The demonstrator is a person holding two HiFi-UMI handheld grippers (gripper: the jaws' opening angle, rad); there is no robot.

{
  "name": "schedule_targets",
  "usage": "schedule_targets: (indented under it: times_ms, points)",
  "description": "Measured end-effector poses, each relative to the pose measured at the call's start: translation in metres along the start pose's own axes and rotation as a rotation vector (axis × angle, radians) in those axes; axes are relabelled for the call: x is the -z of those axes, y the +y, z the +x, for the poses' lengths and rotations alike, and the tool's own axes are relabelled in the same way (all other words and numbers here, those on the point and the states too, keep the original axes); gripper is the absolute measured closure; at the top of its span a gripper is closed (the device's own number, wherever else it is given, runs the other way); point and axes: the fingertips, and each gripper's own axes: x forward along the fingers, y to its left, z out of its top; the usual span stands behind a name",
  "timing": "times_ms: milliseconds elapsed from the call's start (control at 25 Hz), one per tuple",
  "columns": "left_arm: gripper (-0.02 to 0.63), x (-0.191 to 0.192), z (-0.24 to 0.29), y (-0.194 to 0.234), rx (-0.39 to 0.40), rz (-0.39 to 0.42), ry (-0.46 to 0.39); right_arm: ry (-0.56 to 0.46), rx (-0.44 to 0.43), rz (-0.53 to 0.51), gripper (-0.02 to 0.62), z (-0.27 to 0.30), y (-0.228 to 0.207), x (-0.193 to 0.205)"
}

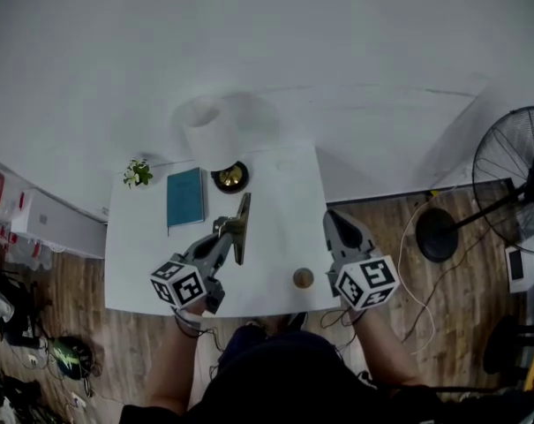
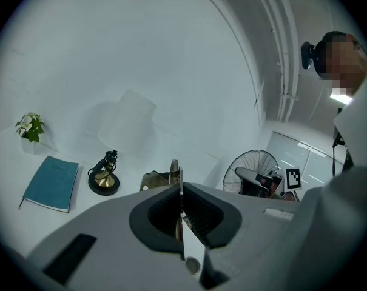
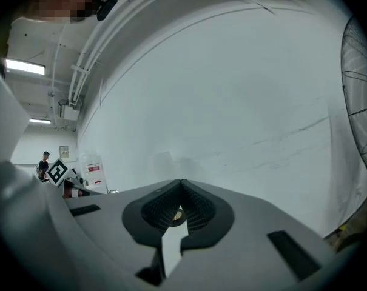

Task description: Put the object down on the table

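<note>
A thin brass-coloured flat panel [image 1: 243,226] stands on edge just above the white table [image 1: 284,184], and my left gripper [image 1: 230,230] is shut on its lower part. In the left gripper view the panel [image 2: 175,168] shows edge-on, pinched between the dark pads of the left gripper [image 2: 181,188]. My right gripper [image 1: 329,216] hovers over the table's right edge, apart from the panel, with nothing in it. Its tips meet in the right gripper view [image 3: 181,183], facing a bare white wall.
On the table stand a teal book [image 1: 185,197], a small plant [image 1: 138,173], a lamp with a white shade [image 1: 215,131] and a brass base [image 1: 230,177], and a small round wooden piece [image 1: 303,278] near the front edge. A floor fan [image 1: 519,179] stands at right.
</note>
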Motion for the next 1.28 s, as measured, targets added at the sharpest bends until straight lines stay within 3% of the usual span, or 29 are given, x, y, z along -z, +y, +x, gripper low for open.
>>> schedule_targets:
  times_ms: [440, 800, 1280]
  points:
    - [0.600, 0.068, 0.059, 0.064, 0.075, -0.059, 0.236, 0.070, 0.125, 0.012, 0.590, 0.018, -0.012, 0.026]
    - [0.600, 0.147, 0.090, 0.117, 0.072, -0.099, 0.457, 0.124, 0.238, 0.052, 0.591, 0.014, -0.021, 0.058]
    - [0.600, 0.183, 0.110, 0.130, 0.105, -0.070, 0.584, 0.150, 0.297, 0.085, 0.590, 0.010, -0.030, 0.078]
